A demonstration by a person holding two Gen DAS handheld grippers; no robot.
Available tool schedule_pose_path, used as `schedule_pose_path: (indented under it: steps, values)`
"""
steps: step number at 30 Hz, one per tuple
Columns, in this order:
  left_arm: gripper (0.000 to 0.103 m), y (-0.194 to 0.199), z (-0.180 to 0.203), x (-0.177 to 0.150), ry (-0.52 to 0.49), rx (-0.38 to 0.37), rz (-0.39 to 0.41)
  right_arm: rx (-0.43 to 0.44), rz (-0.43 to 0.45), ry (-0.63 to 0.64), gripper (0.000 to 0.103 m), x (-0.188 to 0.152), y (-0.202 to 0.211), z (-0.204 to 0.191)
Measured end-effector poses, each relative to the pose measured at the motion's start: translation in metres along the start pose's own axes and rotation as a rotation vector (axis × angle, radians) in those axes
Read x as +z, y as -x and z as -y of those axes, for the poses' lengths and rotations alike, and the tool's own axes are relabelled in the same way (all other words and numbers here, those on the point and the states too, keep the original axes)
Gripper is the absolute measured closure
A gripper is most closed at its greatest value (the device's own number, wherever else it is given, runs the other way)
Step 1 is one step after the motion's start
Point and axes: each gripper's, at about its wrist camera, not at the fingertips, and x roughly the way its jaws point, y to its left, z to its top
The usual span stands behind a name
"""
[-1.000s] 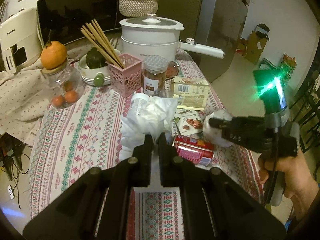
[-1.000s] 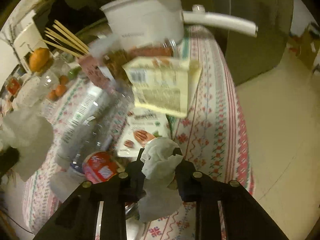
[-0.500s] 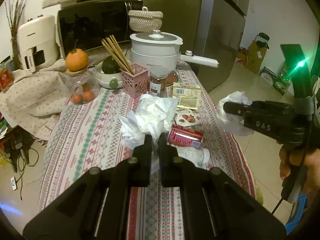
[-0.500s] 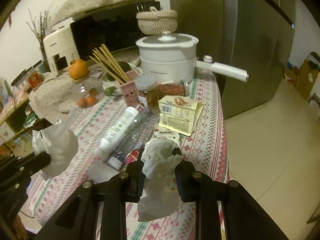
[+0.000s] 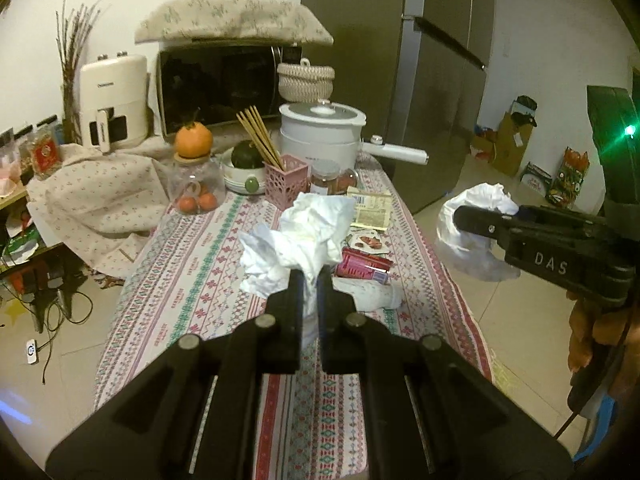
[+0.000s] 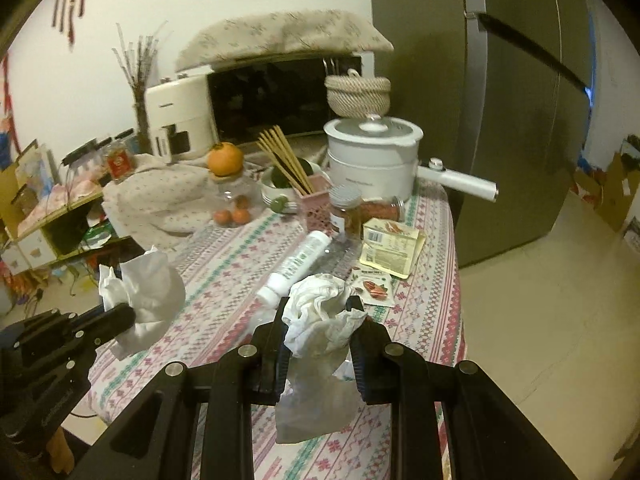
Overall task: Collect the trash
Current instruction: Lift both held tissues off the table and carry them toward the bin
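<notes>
Left wrist: both jaws clamp crumpled tissue, right's wad past table edge over floor.

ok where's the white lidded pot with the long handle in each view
Left wrist: the white lidded pot with the long handle sits above centre, at the table's far end.
Right wrist: the pot is right of centre, upper half.
Shared landmark: the pink holder with chopsticks, just in front.

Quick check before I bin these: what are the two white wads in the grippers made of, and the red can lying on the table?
Left gripper's wad: looks like tissue paper, matte white, with sharp crumples and thin torn edges. Right gripper's wad: crumpled tissue too, though the limp, slightly see-through sheet hanging below it may be thin plastic film. Red can: probably metal, glossy printed wall with a bright highlight; can't confirm.
</notes>
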Motion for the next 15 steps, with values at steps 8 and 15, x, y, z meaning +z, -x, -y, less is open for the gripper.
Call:
schedule_pose_path:
  steps: [8,15]
  values:
    - [0.096,0.04,0.004,-0.019,0.048,0.021,0.065,0.012,0.061,0.044,0.077,-0.027,0.05,-0.019]
    - [0.096,0.06,0.015,-0.04,0.069,0.036,0.093,0.039,0.075,0.075,0.077,-0.048,0.078,-0.024]
